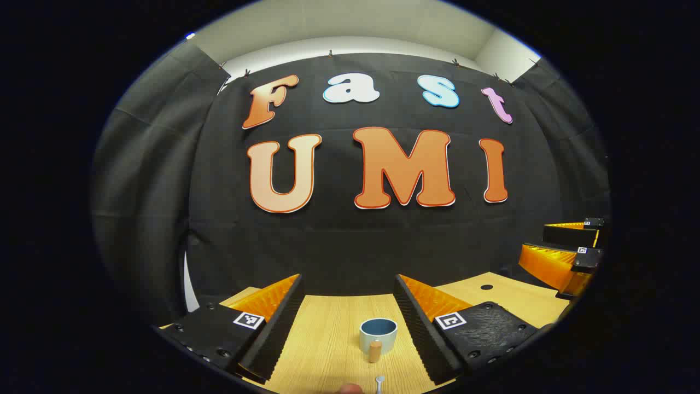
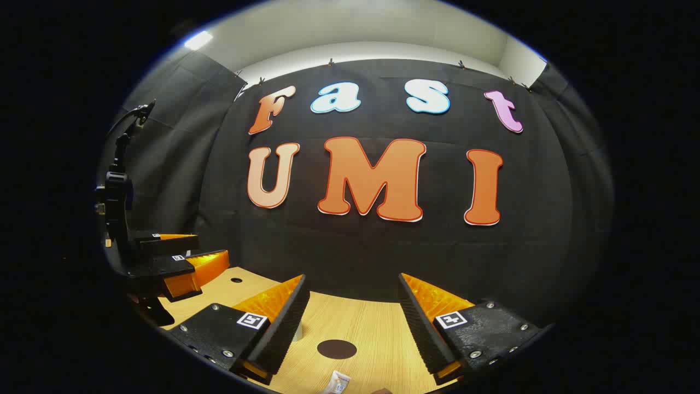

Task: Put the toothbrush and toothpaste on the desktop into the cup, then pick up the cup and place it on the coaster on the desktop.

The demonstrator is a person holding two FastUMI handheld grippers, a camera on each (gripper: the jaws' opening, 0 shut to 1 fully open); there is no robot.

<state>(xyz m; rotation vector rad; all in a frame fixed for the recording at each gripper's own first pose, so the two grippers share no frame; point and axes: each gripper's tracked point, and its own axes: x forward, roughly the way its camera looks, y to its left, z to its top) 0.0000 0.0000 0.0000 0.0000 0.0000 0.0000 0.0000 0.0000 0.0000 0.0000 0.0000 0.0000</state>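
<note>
The jaws of the left gripper (image 1: 347,323) are spread wide and nothing is held; the cup (image 1: 378,335) is seen upright on the bench (image 1: 322,350) between them. The right gripper (image 2: 353,323) is likewise held wide open and empty above the bench, with the dark round coaster (image 2: 337,348) framed between its jaws. The toothpaste (image 2: 336,382) lies near the lower edge of the right gripper view, and the toothbrush (image 1: 379,383) lies in front of the cup.

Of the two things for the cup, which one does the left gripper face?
The toothbrush, just before the cup between the left gripper's open fingers; the toothpaste lies before the right gripper.
</note>
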